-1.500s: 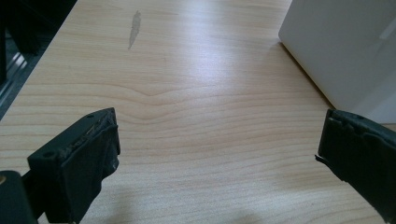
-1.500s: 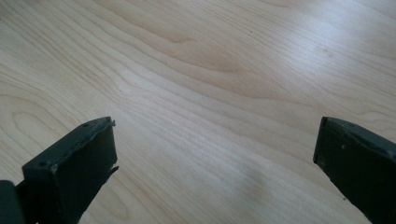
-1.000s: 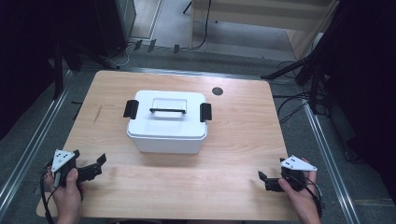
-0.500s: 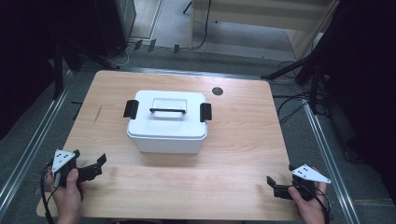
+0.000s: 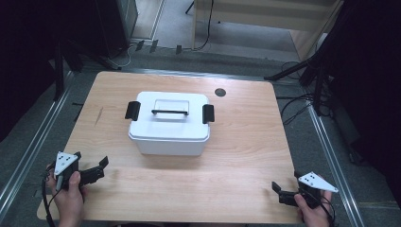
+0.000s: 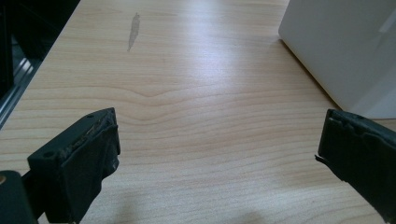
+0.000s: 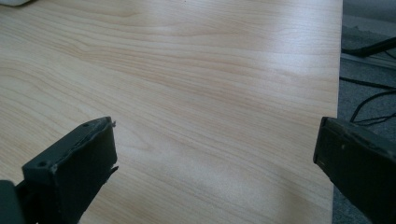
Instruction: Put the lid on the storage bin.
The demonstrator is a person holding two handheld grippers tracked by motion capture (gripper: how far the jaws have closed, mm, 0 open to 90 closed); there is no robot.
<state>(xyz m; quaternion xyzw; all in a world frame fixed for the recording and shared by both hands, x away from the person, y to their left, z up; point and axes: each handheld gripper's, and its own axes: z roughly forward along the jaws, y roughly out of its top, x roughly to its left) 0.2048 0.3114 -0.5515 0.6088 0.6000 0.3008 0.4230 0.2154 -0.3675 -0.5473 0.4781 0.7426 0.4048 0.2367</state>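
A white lidded box (image 5: 169,124) with a black handle and a black latch on each side stands at the middle of the wooden table (image 5: 236,142). My left gripper (image 5: 100,169) rests open near the front left corner, well short of the box; the left gripper view has the box's white wall (image 6: 345,51) at upper right beyond the wide-apart jaws. Over by the front right corner, my right gripper (image 5: 279,194) is open with nothing between its jaws, and bare wood (image 7: 210,93) lies ahead of it.
A small dark round hole cover (image 5: 219,92) sits in the tabletop behind the box. Metal rails (image 5: 28,151) run along both sides of the table. Cables (image 5: 293,106) lie on the floor at right. A dark streak (image 6: 134,28) marks the wood at left.
My right gripper has drawn back toward the front right corner of the table. The left gripper and the box have stayed put.
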